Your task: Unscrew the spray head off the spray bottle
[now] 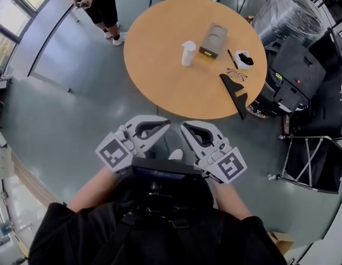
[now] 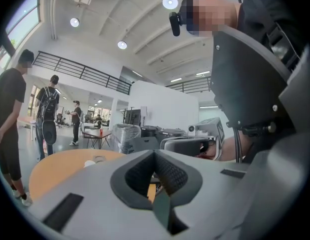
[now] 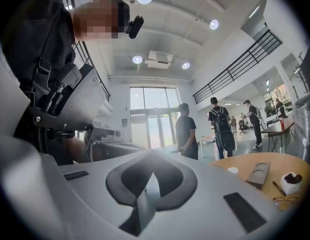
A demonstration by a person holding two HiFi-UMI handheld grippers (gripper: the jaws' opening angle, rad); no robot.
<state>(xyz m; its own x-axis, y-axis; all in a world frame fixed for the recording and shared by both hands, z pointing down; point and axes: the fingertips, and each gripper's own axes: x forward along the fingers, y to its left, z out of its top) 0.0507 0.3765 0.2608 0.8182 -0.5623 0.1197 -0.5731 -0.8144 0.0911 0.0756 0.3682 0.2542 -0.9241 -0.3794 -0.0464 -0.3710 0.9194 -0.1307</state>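
A white spray bottle (image 1: 188, 53) stands upright near the middle of the round wooden table (image 1: 160, 65). It is far from both grippers. My left gripper (image 1: 165, 124) and right gripper (image 1: 185, 127) are held close to my body, off the table's near edge, with their tips side by side. Both are shut with nothing between the jaws. In the left gripper view the left gripper (image 2: 155, 155) has its jaws pressed together, and the bottle's top (image 2: 89, 163) shows small beyond it. The right gripper (image 3: 152, 178) likewise shows its jaws together.
On the table lie a grey box (image 1: 213, 40), a pen (image 1: 232, 59), a white-and-black item (image 1: 244, 59), glasses (image 1: 236, 74) and a black object (image 1: 235, 93). A person (image 1: 97, 4) stands at the far left edge. Black equipment (image 1: 295, 70) crowds the right side.
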